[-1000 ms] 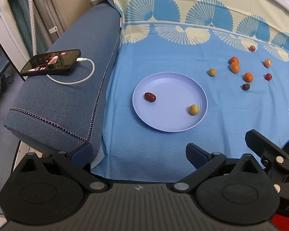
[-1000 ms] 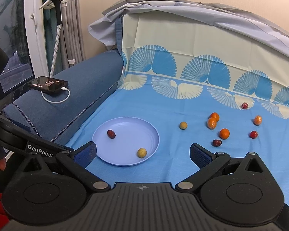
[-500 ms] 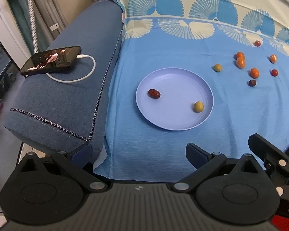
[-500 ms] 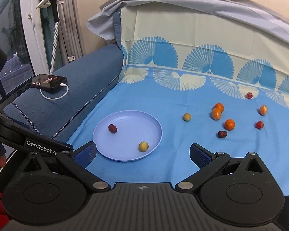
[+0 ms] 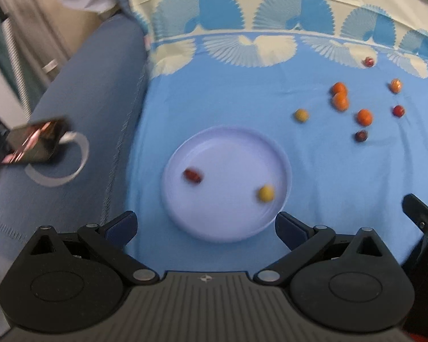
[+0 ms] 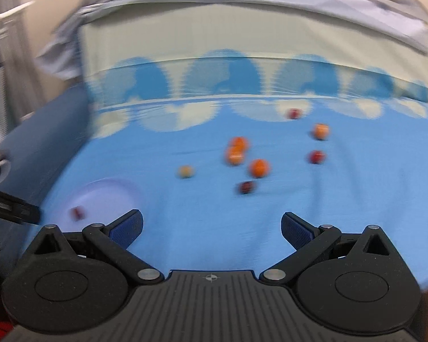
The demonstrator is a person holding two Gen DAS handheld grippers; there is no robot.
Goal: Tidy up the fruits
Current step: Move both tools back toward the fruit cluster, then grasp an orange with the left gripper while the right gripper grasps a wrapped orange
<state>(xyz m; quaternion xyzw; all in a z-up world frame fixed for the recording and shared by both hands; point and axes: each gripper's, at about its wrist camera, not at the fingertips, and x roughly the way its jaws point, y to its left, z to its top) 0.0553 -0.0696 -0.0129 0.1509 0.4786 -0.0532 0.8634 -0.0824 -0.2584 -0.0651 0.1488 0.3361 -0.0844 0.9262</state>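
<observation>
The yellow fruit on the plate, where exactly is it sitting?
In the left wrist view, the yellow fruit lies inside the lilac plate, near its right rim, apart from the dark red fruit to its left.

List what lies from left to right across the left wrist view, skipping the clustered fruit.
Phone → dark red fruit on the plate → yellow fruit on the plate → yellow fruit on the cloth → dark fruit
</observation>
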